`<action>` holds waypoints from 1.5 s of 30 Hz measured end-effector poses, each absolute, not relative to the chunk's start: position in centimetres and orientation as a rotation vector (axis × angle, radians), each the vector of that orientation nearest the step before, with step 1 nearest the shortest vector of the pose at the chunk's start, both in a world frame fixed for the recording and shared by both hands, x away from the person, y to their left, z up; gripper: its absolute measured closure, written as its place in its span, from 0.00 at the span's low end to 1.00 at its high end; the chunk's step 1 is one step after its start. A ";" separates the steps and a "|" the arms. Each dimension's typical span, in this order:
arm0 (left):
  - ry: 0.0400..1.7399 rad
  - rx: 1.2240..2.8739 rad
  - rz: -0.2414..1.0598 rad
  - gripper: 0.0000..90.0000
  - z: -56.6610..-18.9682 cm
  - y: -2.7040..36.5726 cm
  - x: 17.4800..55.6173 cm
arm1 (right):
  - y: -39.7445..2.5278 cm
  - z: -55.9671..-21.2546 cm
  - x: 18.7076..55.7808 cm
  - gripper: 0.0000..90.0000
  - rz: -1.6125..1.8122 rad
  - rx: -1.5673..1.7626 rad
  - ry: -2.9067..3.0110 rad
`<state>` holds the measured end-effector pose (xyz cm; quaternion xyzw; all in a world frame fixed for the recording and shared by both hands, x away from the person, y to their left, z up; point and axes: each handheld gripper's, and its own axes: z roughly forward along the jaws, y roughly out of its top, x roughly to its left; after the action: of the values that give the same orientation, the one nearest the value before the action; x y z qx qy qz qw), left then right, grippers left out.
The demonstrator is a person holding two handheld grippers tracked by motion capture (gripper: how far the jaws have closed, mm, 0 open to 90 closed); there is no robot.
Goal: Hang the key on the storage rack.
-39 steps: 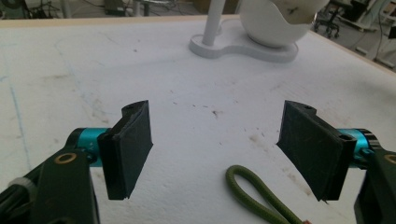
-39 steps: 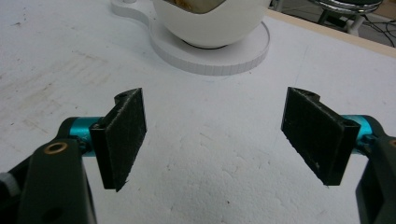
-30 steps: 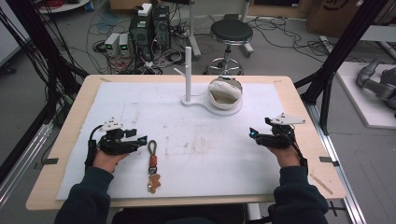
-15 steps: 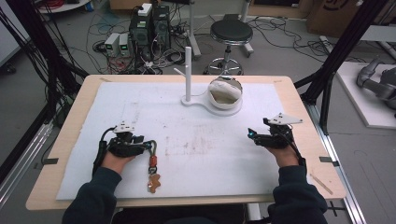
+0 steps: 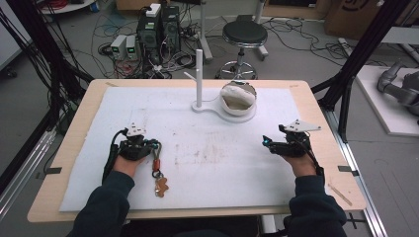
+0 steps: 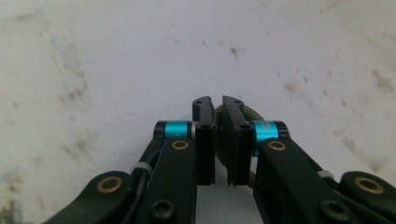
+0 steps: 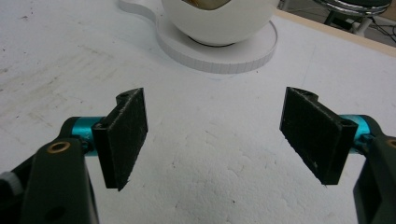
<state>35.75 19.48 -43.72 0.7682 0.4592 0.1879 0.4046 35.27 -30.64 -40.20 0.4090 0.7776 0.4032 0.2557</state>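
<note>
- While the left gripper [image 5: 148, 147] sits low on the white mat [image 5: 207, 163], its jaws are nearly together, pinching the olive cord loop [image 6: 219, 140] of a keychain [image 5: 157, 170]; step in hand, as judged: securing the grasp before a lift.
- Keychain: cord loop between the left jaws, red clip [image 5: 156, 164] just behind them toward the person, brown figure charm [image 5: 160, 186] nearer still to the person, lying flat on the mat.
- Right gripper [image 5: 269, 143]: jaws wide apart, holding nothing, hovering over bare mat well apart from the keychain.
- White stand [image 5: 199, 74]: upright post with a short side peg, well ahead of both grippers; likely the hanging point, though that is a guess.
- White bowl [image 5: 237, 98]: on the round base beside the post, ahead of the right gripper; something pale and a brownish patch show inside, but what it is I cannot tell.
- Next move calls for: a firm pinch on the cord, a straight lift so the charm clears the mat, and a carry forward toward the stand.
</note>
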 end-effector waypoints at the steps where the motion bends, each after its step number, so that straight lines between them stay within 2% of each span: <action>1: 1.158 1.925 0.482 0.93 -43.5 19.6 36.1 | -30.6 -40.2 35.3 0.26 1.094 1.111 2.112; 10: 1.204 1.860 0.447 0.92 -44.1 19.7 38.3 | -30.7 -40.2 35.3 0.26 1.099 1.116 2.107; 11: 1.214 1.853 0.453 0.90 -44.1 19.7 38.3 | -30.8 -40.2 35.3 0.26 1.098 1.113 2.106; 13: 1.254 1.828 0.448 0.65 -43.9 19.7 38.1 | -30.8 -40.2 35.3 0.26 1.102 1.114 2.108; 16: 1.289 1.789 0.452 0.53 -43.1 20.1 37.3 | -30.8 -40.3 35.3 0.26 1.099 1.119 2.108; 18: 1.305 1.749 0.444 0.50 -42.7 20.4 36.5 | -30.8 -40.3 35.2 0.26 1.101 1.121 2.111; 24: 1.334 1.770 0.432 0.48 -43.3 20.1 34.0 | -30.8 -40.1 35.1 0.27 1.107 1.114 2.109; 33: 1.318 1.867 0.556 0.45 -44.4 17.7 31.9 | -30.8 -40.1 35.1 0.27 1.127 1.120 2.114; 38: 1.277 1.886 0.576 0.58 -44.5 16.5 31.3 | -30.9 -40.1 35.1 0.27 1.136 1.127 2.112; 40: 1.277 1.926 0.528 0.55 -45.1 16.0 31.3 | -31.0 -40.1 35.1 0.27 1.136 1.124 2.111; 41: 1.272 1.940 0.553 0.53 -45.1 15.8 31.2 | -31.0 -40.1 35.1 0.27 1.133 1.123 2.109; 43: 1.275 1.951 0.567 0.54 -45.1 15.6 31.2 | -31.0 -40.1 35.0 0.27 1.133 1.121 2.111; 45: 1.283 1.939 0.568 0.61 -45.1 15.8 31.3 | -31.0 -40.1 35.1 0.27 1.135 1.120 2.112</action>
<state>31.27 15.81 -45.06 0.7541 0.4989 0.2208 0.3655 35.07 -30.98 -40.07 0.4101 0.7739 0.4158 0.2450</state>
